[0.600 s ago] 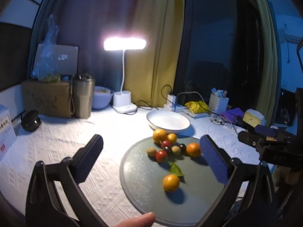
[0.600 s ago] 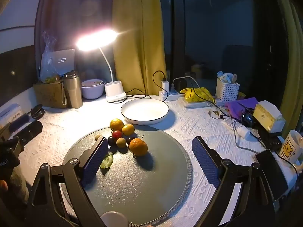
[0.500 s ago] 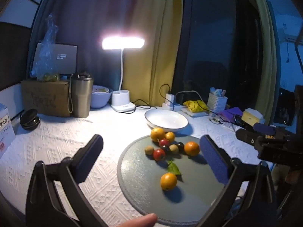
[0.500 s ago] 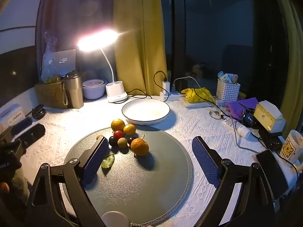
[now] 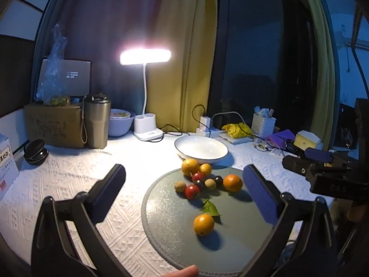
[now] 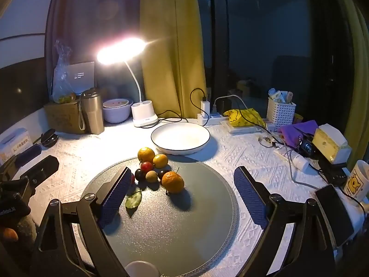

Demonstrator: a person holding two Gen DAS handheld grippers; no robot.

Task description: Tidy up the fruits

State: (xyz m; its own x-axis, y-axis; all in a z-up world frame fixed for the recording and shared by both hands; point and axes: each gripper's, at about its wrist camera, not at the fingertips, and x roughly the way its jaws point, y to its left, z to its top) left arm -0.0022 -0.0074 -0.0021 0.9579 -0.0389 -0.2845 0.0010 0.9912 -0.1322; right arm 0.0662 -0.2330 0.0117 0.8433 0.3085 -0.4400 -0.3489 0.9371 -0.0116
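Through the left wrist view, I am holding the left gripper (image 5: 183, 184) above the white-clothed surface (image 5: 76, 177) with its jaws spread wide and nothing between the pads. The fruits are lying on the round grey mat (image 5: 235, 230): a lone orange (image 5: 203, 224) is sitting nearest me, beside a green leaf (image 5: 210, 208), and it is lying ahead and slightly right of the midline between my jaws. Beyond it a cluster is huddling at the mat's far edge, with a larger orange (image 5: 232, 183) on its right and a red fruit (image 5: 191, 191) at its near side. The empty white bowl (image 5: 201, 149) is standing just past the cluster, off the mat. The right gripper's body is showing at the right edge of this view.

Through the right wrist view, I am keeping the right gripper (image 6: 180, 194) equally spread and empty. The larger orange (image 6: 173, 182) is lying almost dead centre between these jaws, ahead of the pads, so I am judging the right hand nearer to it and the left nearer to the lone orange, which is hidden here. These fruits are round, so I am seeing no long axis to line up with; a stem on the larger orange is pointing toward me and downward. The bowl (image 6: 180, 137) is lying straight ahead.
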